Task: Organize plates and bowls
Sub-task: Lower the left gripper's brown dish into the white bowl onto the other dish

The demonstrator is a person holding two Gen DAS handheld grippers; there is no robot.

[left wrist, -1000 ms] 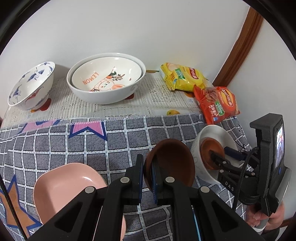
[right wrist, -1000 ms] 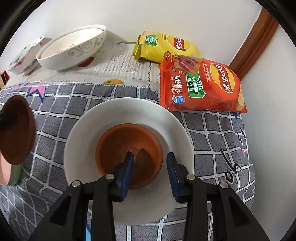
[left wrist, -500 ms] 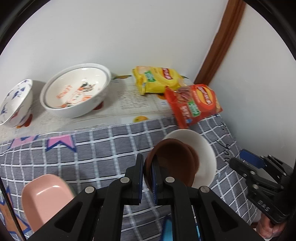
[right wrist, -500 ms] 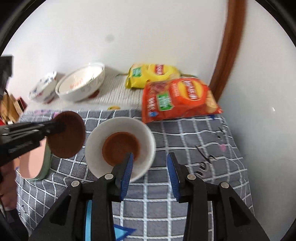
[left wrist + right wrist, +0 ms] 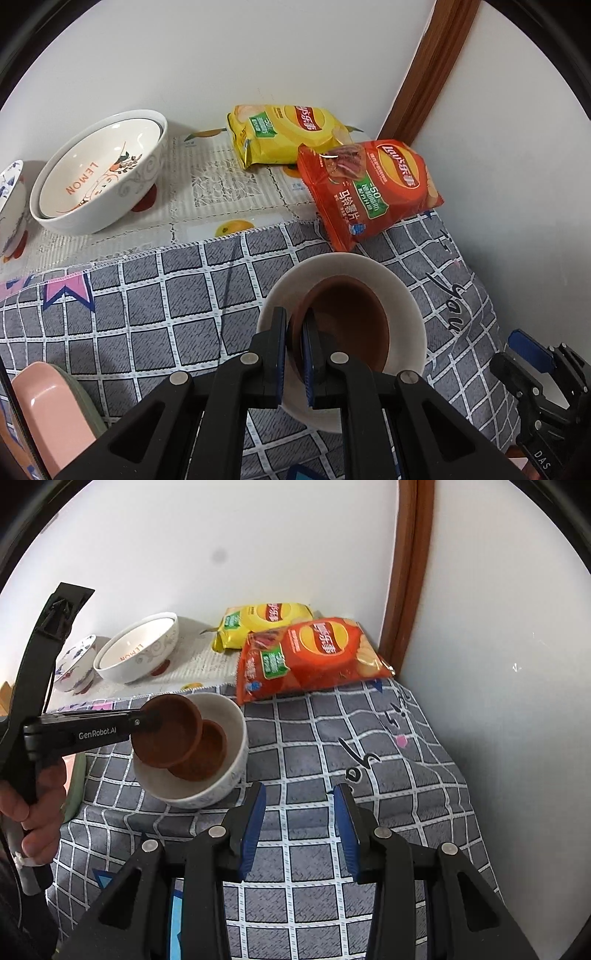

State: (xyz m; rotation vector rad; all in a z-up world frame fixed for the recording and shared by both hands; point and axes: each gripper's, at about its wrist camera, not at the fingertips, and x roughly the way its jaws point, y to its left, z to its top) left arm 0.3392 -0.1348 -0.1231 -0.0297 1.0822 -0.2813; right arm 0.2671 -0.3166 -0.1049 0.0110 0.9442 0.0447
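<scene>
My left gripper point(image 5: 294, 339) is shut on the rim of a brown saucer point(image 5: 351, 325) and holds it tilted over a white bowl point(image 5: 406, 295). In the right wrist view that held brown saucer point(image 5: 166, 734) overlaps a second brown saucer point(image 5: 207, 753) lying inside the white bowl point(image 5: 236, 753). Whether the two saucers touch I cannot tell. My right gripper point(image 5: 299, 827) stands open and holds nothing, above the checked cloth to the right of the bowl.
A large "LEMON" bowl point(image 5: 96, 177) and a blue-patterned bowl point(image 5: 11, 206) stand at the back left. Yellow point(image 5: 284, 133) and orange point(image 5: 369, 188) crisp bags lie by the wall corner. A pink dish point(image 5: 48, 417) sits at the lower left. A hand point(image 5: 37, 812) grips the left tool.
My left gripper carried the brown saucer rightward and down over the white bowl. My right gripper drew back up and away from the bowl, leaving the other saucer inside.
</scene>
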